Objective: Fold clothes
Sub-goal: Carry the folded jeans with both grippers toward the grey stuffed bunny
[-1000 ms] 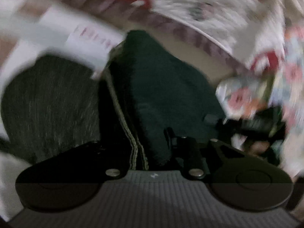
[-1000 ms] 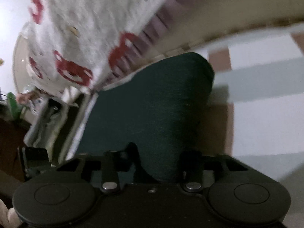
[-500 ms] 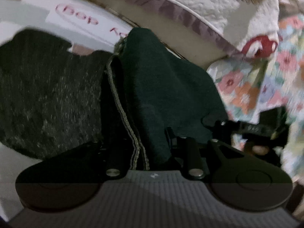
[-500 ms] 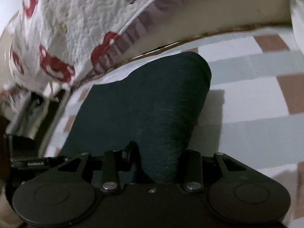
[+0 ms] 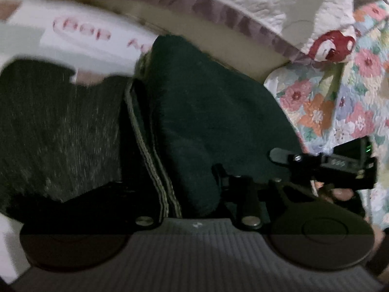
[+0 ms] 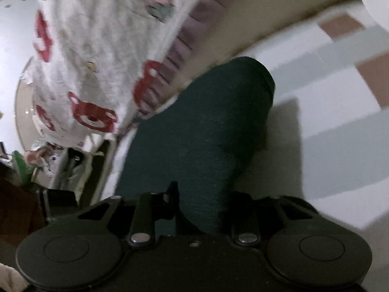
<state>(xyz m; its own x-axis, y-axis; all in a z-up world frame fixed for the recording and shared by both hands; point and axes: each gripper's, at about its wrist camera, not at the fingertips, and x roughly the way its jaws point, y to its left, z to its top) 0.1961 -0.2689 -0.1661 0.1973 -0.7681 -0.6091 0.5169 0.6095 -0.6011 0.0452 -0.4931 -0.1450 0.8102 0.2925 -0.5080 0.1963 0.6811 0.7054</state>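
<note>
A dark green garment lies bunched on the bed, its striped hem running down into my left gripper, which is shut on that edge. In the right wrist view the same green garment rises as a folded hump from between the fingers of my right gripper. Its jaws are closing with the cloth between them, and the pads press on it. The right gripper also shows at the right of the left wrist view, with a fingertip of the person's hand below it.
A dark grey knit garment lies left of the green one. The bed sheet is white with pale green and brown squares and red lettering. A white quilt with red bears and a floral quilt are heaped behind.
Both views have swung: the lettered sheet and grey garment slid across the left view, and the right view rolled so the sheet tilts. The green cloth stays between both pairs of fingers.
</note>
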